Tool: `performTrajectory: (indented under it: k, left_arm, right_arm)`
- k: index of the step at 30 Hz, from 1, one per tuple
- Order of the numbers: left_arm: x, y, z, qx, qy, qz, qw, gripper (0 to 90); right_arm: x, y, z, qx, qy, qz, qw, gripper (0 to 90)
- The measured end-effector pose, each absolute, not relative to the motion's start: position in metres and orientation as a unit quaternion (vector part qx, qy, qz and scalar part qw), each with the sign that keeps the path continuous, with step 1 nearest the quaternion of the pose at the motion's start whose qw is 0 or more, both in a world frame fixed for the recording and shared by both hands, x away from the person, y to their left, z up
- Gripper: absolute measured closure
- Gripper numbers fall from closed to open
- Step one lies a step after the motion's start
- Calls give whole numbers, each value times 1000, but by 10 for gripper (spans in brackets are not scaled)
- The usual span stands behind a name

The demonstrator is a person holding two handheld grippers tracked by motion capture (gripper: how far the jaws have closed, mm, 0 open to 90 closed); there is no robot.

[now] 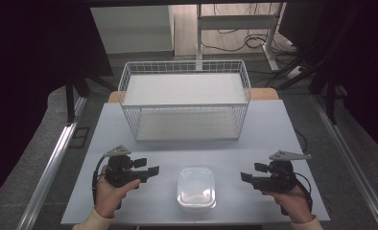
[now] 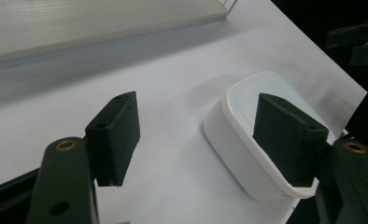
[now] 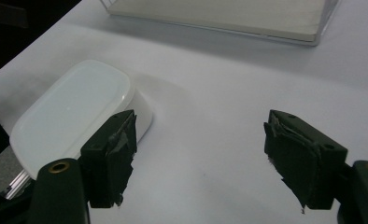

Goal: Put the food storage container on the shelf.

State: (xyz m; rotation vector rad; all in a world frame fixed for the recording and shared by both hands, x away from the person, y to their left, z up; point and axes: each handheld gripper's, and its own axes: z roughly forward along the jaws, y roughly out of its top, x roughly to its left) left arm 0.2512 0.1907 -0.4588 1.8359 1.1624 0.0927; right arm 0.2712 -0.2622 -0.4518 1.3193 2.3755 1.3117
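A: Status? Which step?

B: Approach, pre-grasp. Left hand-held gripper [image 1: 147,169] and right hand-held gripper [image 1: 250,174] flanking the white lidded container [image 1: 196,187], one per side, near but not touching. Both with jaws apart, nothing held. Confirmed from the left gripper view: pads wide, container [image 2: 247,140] partly behind the far pad. Same from the right gripper view: wide gap, container [image 3: 79,112] off beyond one pad.

A: Container location?

B: Flat on the bench [image 1: 129,134], close to the near edge, roughly centred between the two hands. Wire basket [image 1: 184,98] well apart, toward the far side of the bench. Lid on, seated flush as far as visible.

A: Orientation?

B: Rounded rectangle, upright, lid facing up. Long axis near-to-far, i.e. pointing toward the basket; short axis across, gripper to gripper. Slight skew at most, hard to call.

A: Next move?

B: Probably closing in from both sides across the short axis, under the lid rim, level and symmetric. Alternatively one side bracing the body, the other working the lid; can't tell which. Smooth plastic walls, likely slippery, so a square pad contact needed, no tilt.
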Motion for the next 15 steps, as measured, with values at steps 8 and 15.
performTrajectory:
  k: [8, 15]
  left_arm:
    - [255, 183, -464, 755, 464, 28, 462, 321]
    - [257, 171, -466, 756, 462, 7, 463, 337]
  right_arm:
    - [272, -254, -456, 433, 788, 435, 49, 264]
    - [271, -235, -457, 427, 791, 436, 30, 275]
